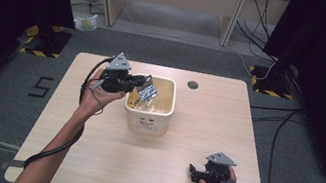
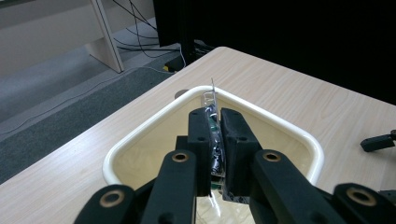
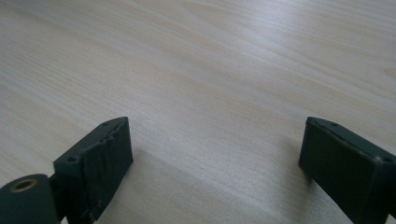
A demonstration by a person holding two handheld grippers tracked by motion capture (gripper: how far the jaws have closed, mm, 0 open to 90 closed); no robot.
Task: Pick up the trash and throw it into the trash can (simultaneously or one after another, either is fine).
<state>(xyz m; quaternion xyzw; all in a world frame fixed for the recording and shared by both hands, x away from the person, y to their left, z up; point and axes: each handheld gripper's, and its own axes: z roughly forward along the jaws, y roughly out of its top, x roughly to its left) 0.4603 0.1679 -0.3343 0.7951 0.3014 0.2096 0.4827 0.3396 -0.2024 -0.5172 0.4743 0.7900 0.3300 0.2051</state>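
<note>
While held above cream tub (image 1: 148, 119), silvery packet (image 1: 149, 92) sits pinched between left gripper (image 1: 141, 82) pads, jaws closed tight on it. Left gripper view: packet (image 2: 214, 135) stands edge-on, upright, over tub interior; tub rim (image 2: 140, 133) cream, rounded-square. Tub stands mid-worktop (image 1: 88, 159), light wood grain. Right gripper (image 1: 193, 173): rests low at near right of worktop, well apart from tub, jaws spread wide, nothing between them; bare wood (image 3: 210, 93) beneath. Round grommet hole (image 1: 193, 84) beyond tub.
</note>
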